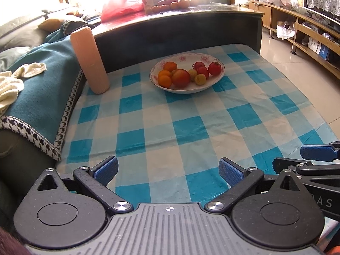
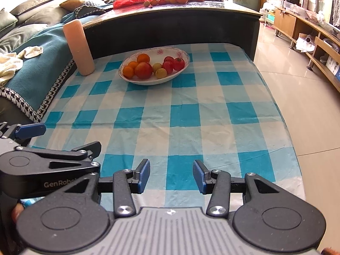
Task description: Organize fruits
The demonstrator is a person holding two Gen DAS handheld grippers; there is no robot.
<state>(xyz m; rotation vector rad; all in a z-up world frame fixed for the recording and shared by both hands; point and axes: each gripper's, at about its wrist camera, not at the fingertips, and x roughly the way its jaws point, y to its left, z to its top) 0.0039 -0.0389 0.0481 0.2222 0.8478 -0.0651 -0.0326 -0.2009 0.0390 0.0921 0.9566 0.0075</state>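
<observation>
Both grippers hover low over the near edge of the checked tabletop [image 2: 187,114], side by side. The left gripper [image 1: 169,171] has its jaws spread wide and empty; the right gripper [image 2: 171,176] also has its jaws apart, grasping nothing. At the far side sits a white bowl [image 1: 218,78] of fruit — oranges [image 1: 165,81], a large red apple [image 1: 180,78], small yellow and red fruits. Just left of the bowl stands a ribbed peach cylinder [image 1: 90,60], upright — beside the teal sofa cover [image 1: 42,89].
</observation>
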